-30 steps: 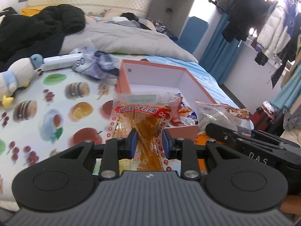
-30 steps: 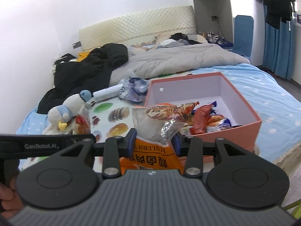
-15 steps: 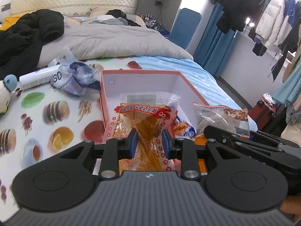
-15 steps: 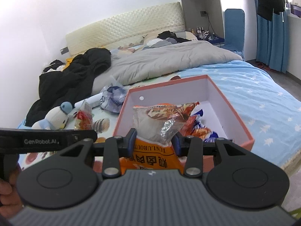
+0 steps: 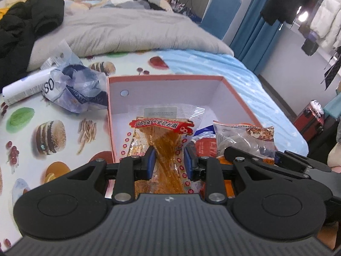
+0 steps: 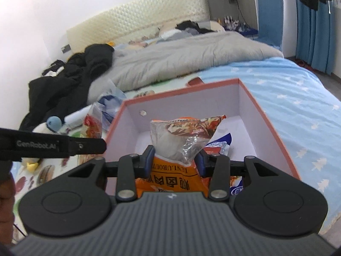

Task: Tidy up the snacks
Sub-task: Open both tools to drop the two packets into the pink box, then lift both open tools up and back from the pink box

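On bed, near edge: pink box (image 5: 238, 98) open-topped, white inside, resting on food-print sheet (image 5: 53, 132). Left gripper (image 5: 169, 163) clamped on clear packet of amber snack (image 5: 164, 140), red banner at top, held upright over box near-left corner. Right gripper (image 6: 177, 162) clamped on orange-and-silver snack bag (image 6: 183, 136), held over box near wall. More wrapped snacks (image 6: 219, 146) lying on box floor. Crumpled blue-white bag (image 5: 78, 89) just left of box. Plush penguin (image 6: 45, 128) farther left.
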Demonstrator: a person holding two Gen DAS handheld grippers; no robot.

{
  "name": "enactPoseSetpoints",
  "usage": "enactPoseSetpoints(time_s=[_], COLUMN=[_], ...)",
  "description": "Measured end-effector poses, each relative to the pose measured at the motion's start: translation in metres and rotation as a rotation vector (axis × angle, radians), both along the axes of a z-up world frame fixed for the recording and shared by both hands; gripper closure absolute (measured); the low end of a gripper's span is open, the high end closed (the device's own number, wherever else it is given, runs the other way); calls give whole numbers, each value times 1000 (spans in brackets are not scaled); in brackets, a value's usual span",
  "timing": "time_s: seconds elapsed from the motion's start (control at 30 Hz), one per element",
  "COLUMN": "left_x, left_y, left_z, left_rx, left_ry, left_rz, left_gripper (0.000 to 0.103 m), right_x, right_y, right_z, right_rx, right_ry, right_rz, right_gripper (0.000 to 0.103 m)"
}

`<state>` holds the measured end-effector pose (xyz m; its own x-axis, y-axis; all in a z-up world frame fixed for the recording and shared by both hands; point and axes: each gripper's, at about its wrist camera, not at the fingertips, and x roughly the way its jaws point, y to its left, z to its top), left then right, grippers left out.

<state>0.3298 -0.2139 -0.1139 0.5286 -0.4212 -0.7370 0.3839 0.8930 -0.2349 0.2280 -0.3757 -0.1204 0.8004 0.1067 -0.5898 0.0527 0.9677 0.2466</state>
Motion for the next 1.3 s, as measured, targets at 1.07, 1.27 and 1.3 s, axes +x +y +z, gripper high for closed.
enactPoseSetpoints(time_s=[1.07, 1.27, 1.3], left_x=[-79, -131, -139], left_y=[35, 59, 62], left_z=[96, 129, 132], left_rx=[-34, -62, -65], left_ry=[-198, -263, -272], left_rz=[34, 48, 49], left_gripper=[34, 34, 34], right_x=[-39, -77, -84], right_y=[0, 10, 13], right_z=[52, 85, 91], right_rx=[-19, -23, -24], right_ry=[-95, -164, -174], right_rz=[-50, -50, -49], right_gripper=[29, 30, 29])
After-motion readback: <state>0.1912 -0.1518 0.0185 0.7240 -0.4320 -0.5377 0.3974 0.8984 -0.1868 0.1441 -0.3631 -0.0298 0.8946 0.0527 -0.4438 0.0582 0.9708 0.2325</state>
